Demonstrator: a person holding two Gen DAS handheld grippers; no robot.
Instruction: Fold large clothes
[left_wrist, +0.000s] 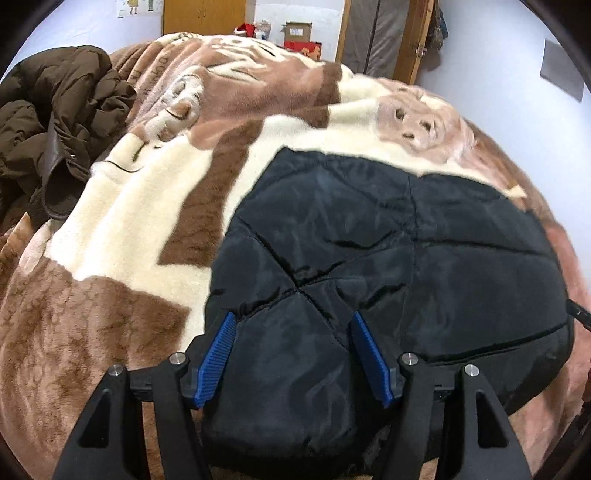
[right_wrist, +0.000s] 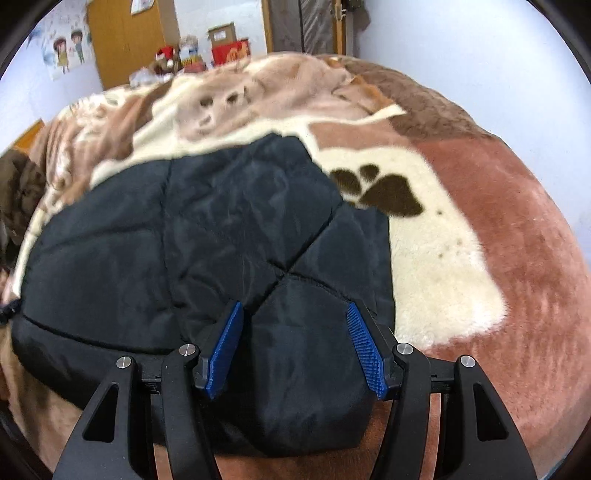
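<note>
A black quilted jacket (left_wrist: 388, 266) lies folded into a compact block on a brown and cream fleece blanket (left_wrist: 129, 229). It also shows in the right wrist view (right_wrist: 207, 236). My left gripper (left_wrist: 293, 321) is open, its blue pads over the jacket's near left corner. My right gripper (right_wrist: 295, 314) is open, its blue pads over the jacket's near right corner. Neither gripper holds any cloth.
A dark brown puffer coat (left_wrist: 55, 122) lies crumpled at the blanket's far left. The blanket (right_wrist: 461, 240) stretches to the right of the jacket with a paw print pattern. A wooden wardrobe (right_wrist: 129, 40), boxes (right_wrist: 229, 44) and a door stand beyond the bed.
</note>
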